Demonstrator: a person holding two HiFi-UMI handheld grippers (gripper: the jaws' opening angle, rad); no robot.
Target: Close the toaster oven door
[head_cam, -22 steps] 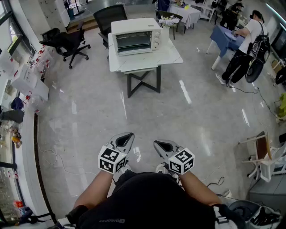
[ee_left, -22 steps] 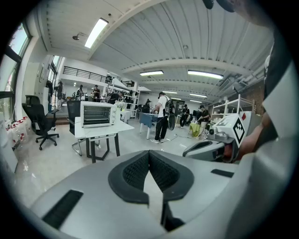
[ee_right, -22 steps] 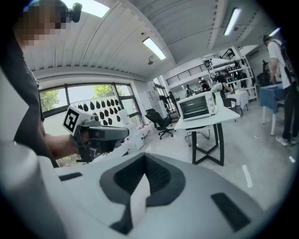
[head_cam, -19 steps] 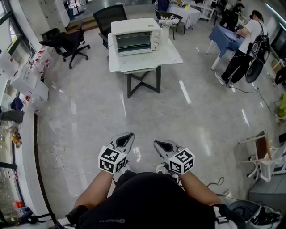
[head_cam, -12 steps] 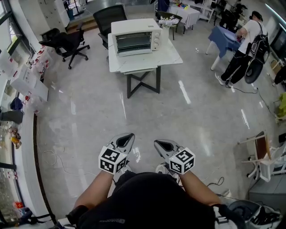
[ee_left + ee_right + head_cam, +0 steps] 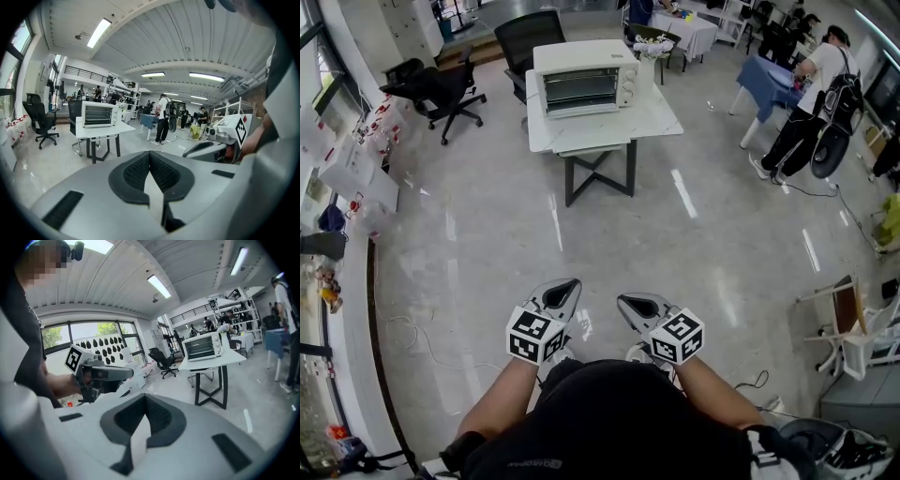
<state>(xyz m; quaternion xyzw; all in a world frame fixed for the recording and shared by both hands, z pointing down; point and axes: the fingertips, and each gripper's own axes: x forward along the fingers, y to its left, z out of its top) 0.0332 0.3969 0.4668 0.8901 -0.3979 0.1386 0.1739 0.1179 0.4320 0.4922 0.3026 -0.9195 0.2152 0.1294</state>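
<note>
Glossy grey floor (image 6: 487,253); white table (image 6: 663,111); black office chairs (image 6: 436,89); ceiling strip lights (image 6: 99,32).

I see my right gripper (image 6: 636,305) nudge slightly inward toward the left gripper (image 6: 565,289), its marker cube (image 6: 677,336) now a bit closer, while the floor glare streaks (image 6: 682,192) and the bystander (image 6: 811,89) drift faintly leftward in the head view.

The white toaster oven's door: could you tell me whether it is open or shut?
Shut, apparently: the glass door stands upright, flush on the front of the white toaster oven, not folded down.
</note>
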